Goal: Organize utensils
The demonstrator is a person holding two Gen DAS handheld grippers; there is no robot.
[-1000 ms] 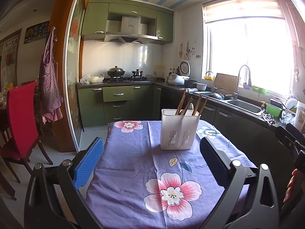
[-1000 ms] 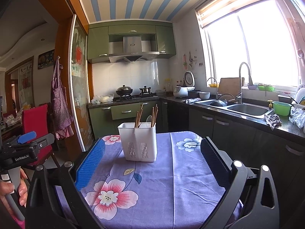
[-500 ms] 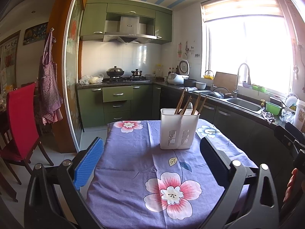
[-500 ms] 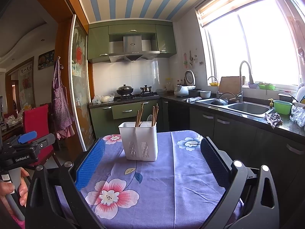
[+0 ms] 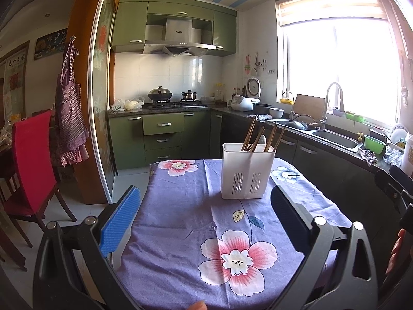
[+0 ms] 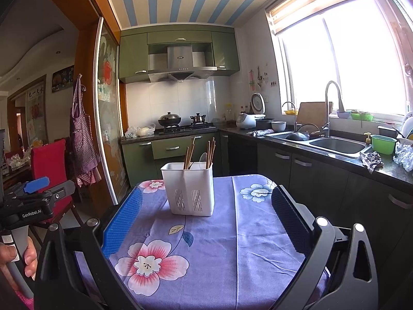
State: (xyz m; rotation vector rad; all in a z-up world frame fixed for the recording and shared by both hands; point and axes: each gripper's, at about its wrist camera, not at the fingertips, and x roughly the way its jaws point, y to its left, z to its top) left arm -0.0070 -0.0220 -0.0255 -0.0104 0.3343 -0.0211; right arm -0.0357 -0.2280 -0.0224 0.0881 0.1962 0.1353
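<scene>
Right wrist: utensil holder (image 6: pixel 190 190) near cloth's (image 6: pixel 247 245) far edge.

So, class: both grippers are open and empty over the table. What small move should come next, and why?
Probably ease the right gripper forward toward the holder. Its jaws are wide and empty, and the chopsticks and spoon stand there upright, out of reach. The left gripper is no nearer.

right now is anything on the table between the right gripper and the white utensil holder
Nothing visible. Between the open right gripper and the white utensil holder lies only bare floral tablecloth. The chopsticks already stand inside it.
</scene>
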